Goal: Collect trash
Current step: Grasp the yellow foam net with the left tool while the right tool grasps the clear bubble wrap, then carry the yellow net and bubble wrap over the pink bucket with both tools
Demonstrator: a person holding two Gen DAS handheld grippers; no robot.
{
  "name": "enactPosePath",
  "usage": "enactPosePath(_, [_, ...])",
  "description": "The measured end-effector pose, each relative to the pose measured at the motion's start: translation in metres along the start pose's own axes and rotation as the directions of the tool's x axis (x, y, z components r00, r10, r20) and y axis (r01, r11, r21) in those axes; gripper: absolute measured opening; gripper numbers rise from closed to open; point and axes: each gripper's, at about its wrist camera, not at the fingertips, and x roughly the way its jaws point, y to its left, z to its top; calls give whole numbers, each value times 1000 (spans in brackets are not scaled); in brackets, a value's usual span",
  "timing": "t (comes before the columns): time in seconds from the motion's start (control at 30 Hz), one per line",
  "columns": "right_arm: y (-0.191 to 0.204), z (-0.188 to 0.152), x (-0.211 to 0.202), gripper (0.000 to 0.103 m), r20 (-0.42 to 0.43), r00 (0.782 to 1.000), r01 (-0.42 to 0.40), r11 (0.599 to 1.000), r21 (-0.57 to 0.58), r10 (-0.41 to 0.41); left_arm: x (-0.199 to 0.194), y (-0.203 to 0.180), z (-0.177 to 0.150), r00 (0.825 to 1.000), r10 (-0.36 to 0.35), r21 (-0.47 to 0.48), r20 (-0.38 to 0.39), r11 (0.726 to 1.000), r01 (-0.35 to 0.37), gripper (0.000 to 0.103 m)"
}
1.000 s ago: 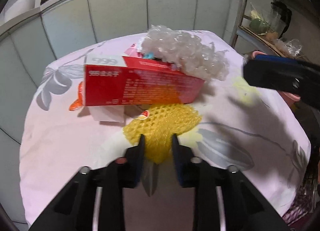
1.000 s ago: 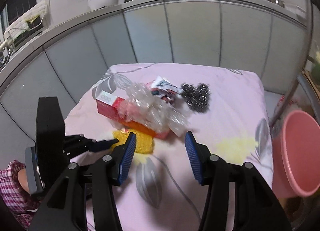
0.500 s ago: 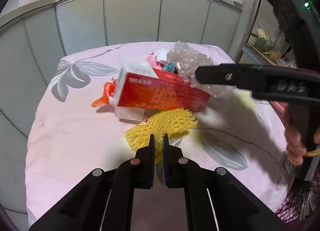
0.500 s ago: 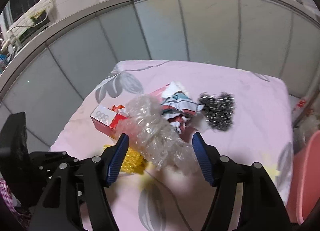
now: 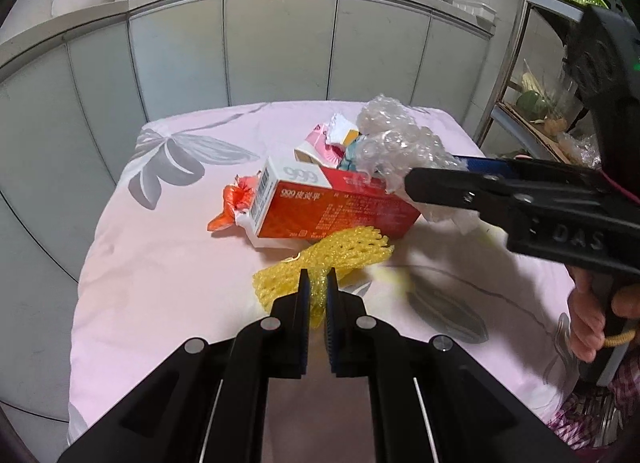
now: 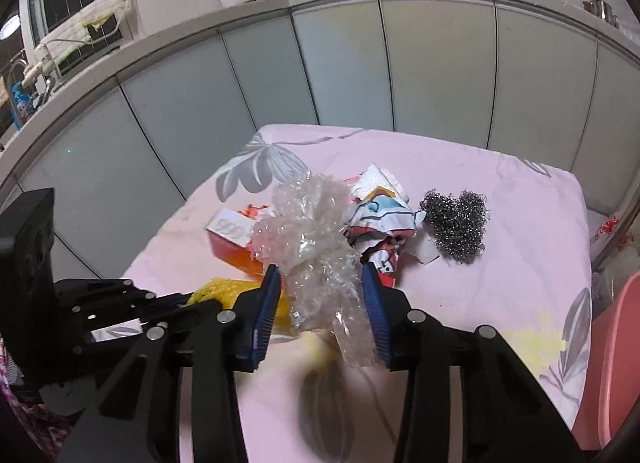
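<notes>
Trash is clustered on the worktop (image 6: 500, 183) toward its far-left part. The carton (image 5: 332, 209) lies at the cluster's left, the foam net (image 5: 344, 253) before it toward the near edge. Bubble wrap (image 6: 316, 239) overlaps the carton's right end. Crumpled packaging (image 6: 384, 219) sits behind, with the scouring pad (image 6: 456, 225) rightmost.

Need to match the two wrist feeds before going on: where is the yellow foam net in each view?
Left wrist view: the yellow foam net lies lower centre, pinched in the left claw, just in front of the red box.
Right wrist view: only a yellow patch shows at lower left, beside the right claw.
Shared landmark: the red box.
</notes>
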Motion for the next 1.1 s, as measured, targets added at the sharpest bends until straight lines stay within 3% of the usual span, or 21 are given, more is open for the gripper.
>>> enactPosePath(0.47, [-9,-11,-62,42,103,994,38,998,49,-43,-26,-20,11,997,13,27,73,1000,-15,6])
enactPosePath(1.1, [-46,-23,-103,42,181,979,69,990,121,-90,-46,-58,40,987,37,80,153,996,-50,6])
